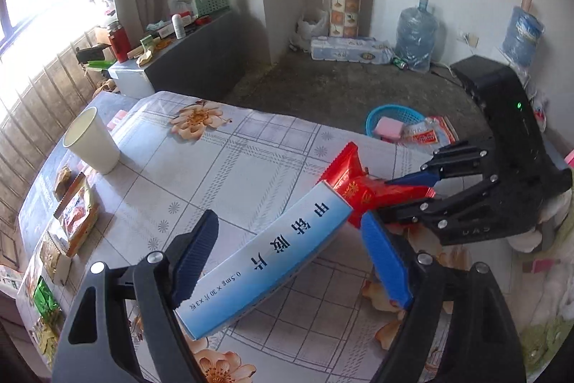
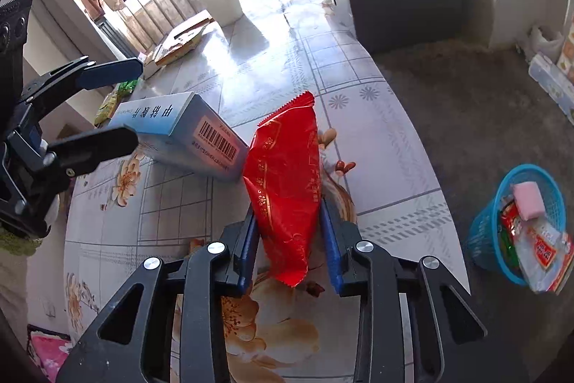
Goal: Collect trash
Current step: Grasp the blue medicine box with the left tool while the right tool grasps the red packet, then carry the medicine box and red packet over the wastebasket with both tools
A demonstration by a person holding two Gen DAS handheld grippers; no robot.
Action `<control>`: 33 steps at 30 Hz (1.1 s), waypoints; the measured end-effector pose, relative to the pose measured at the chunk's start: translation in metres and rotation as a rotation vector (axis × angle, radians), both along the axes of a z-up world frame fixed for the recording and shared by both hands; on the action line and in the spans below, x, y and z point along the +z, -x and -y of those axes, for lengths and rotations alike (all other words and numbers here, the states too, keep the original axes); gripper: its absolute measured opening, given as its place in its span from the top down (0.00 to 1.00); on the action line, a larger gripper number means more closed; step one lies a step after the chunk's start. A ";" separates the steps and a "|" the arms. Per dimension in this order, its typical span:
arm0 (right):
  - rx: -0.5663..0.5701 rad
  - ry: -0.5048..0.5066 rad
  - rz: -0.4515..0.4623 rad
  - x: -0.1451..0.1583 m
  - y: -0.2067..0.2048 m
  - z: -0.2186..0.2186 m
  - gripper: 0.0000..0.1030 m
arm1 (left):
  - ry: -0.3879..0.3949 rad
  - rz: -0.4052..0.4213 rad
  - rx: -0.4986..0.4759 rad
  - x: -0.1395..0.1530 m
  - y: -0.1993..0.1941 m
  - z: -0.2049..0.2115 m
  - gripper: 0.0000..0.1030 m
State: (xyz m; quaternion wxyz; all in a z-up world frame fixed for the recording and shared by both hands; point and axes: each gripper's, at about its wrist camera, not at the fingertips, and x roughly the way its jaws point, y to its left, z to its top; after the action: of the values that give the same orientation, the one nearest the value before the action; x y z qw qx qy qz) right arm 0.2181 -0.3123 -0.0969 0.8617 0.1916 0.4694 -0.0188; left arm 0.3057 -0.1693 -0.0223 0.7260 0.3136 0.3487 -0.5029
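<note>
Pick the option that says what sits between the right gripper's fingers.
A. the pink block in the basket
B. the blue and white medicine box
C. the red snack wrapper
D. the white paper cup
C: in the right wrist view the right gripper has its fingers closed on the red snack wrapper, while the medicine box lies on the table beside it, by the left gripper.

Box [image 2: 179, 135] left of wrapper [image 2: 287, 182], touching.
</note>
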 end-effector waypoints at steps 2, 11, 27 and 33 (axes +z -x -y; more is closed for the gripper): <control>0.000 -0.034 0.007 -0.001 0.002 0.006 0.78 | -0.086 0.034 -0.010 -0.012 0.001 0.008 0.23; 0.000 -0.111 0.027 -0.003 0.021 0.013 0.86 | -0.247 0.106 0.051 -0.023 0.011 0.005 0.35; 0.014 -0.167 0.050 0.012 0.083 0.004 0.86 | -0.105 -0.266 0.340 0.007 0.068 -0.057 0.70; 0.025 -0.167 0.029 0.006 0.094 -0.010 0.86 | 0.060 -0.455 0.570 -0.011 0.096 -0.107 0.70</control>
State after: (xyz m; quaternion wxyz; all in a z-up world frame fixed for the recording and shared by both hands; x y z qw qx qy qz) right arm 0.1237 -0.3020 -0.0906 0.8495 0.2574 0.4592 0.0339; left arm 0.2094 -0.0623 -0.0329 0.7498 0.0624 0.5597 -0.3473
